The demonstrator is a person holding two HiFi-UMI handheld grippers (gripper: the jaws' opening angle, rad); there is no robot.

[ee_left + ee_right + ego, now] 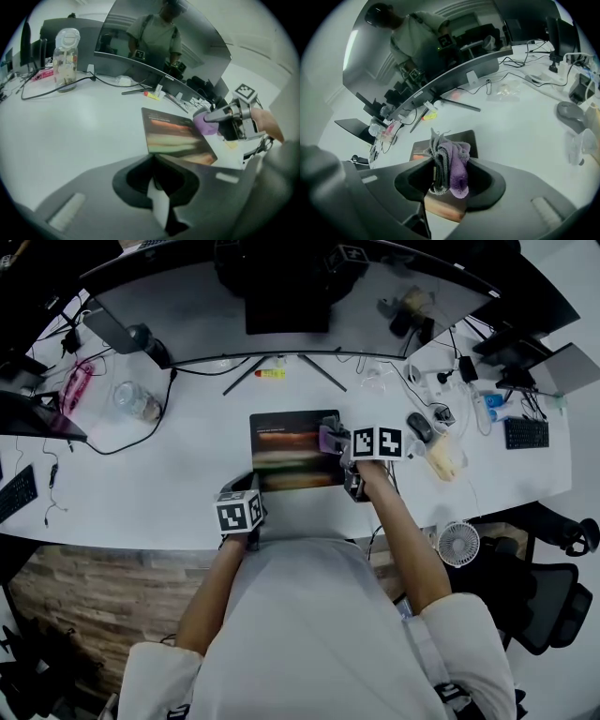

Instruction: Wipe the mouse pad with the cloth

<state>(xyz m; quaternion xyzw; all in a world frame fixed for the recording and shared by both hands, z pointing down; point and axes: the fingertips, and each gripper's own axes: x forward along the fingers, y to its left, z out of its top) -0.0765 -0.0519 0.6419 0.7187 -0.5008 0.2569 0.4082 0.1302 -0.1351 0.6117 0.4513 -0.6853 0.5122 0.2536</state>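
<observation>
Nearest the lens: the person's grey shirt [309, 634] fills the 6 o'clock half of the head view, with both forearms reaching up towards the desk [169, 474].
Left gripper [153, 161]: I see its jaws drawn together, tips meeting at the 7 o'clock corner of the mouse pad [291, 451]. I cannot tell whether they nip that corner or only press beside it.
Right gripper [446, 176]: its jaws are clamped on the cloth [457, 157], a purple and grey wad bunched between them with a frayed tuft standing proud of the tips.
Mouse pad: a dark rectangle with a blurred band of colour, lying flat mid-desk. The curved monitor [281, 287] stands at its 12 o'clock and a mouse [420, 426] sits well apart at 3 o'clock.
Cloth position: over the pad's 3 o'clock edge. I cannot tell whether it touches the surface.
How the cloth should handle: I judge it light, limp and soft. Gripping across the folded middle seems right, since loose ends would drag.
How the pad should handle: thin and flexible, I reckon, and liable to skate on the smooth desk, so the 7 o'clock corner is the place to pin it.
Clutter: a jar [136, 401] sits at 10 o'clock.
</observation>
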